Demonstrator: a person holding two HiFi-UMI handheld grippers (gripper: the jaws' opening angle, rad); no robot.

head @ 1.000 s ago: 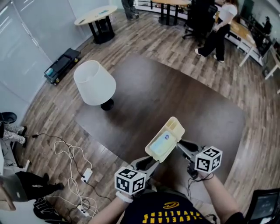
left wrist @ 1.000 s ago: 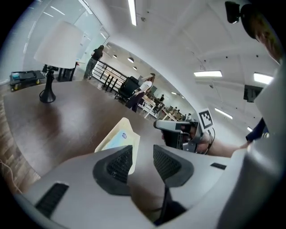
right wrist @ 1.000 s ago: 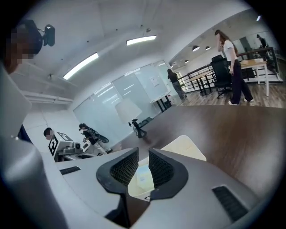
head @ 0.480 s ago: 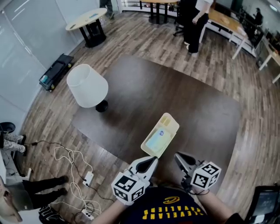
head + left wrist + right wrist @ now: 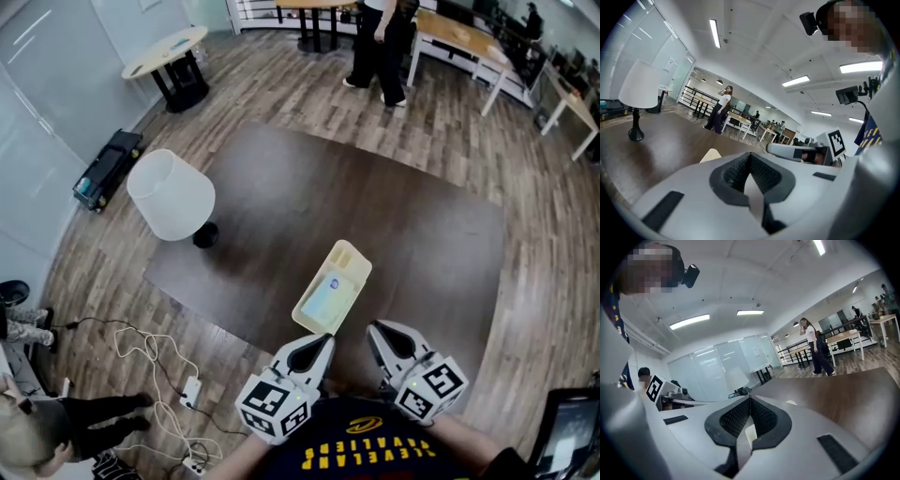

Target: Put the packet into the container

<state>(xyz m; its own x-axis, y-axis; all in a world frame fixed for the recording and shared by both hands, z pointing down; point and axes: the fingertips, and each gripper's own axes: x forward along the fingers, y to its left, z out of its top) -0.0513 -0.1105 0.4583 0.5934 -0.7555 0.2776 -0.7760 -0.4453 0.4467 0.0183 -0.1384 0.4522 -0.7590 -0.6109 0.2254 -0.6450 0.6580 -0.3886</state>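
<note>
Hands mostly hidden under the marker cubes and forearms cut off by the bottom edge of the head view; dark shirt (image 5: 361, 450) fills the lower middle. Print on the packet (image 5: 328, 298) is too small to read, just a pale blue-white face. In the left gripper view the container (image 5: 711, 154) shows only as a cream corner over the jaw body, the rest blocked; in the right gripper view only a cream sliver of it past the housing; packet not visible in either gripper view. Standing person (image 5: 380, 42) is cut off at the top edge.

Left gripper (image 5: 322, 343) has its jaws pressed together with nothing between them, confirmed in its own view (image 5: 750, 155); right gripper (image 5: 378, 330) likewise closed and empty (image 5: 750, 399).

Container (image 5: 345, 255) lies diagonally on the dark table (image 5: 422, 225), close to the near edge; the packet lies flat inside its larger, nearer compartment. Container sits just ahead of both grippers; its near corner is close to the left gripper's tip but apart; the right gripper is off to its right, not touching. White lamp (image 5: 171, 195) stands well apart at the table's far left; cables (image 5: 141, 342) on the floor beside it.
</note>
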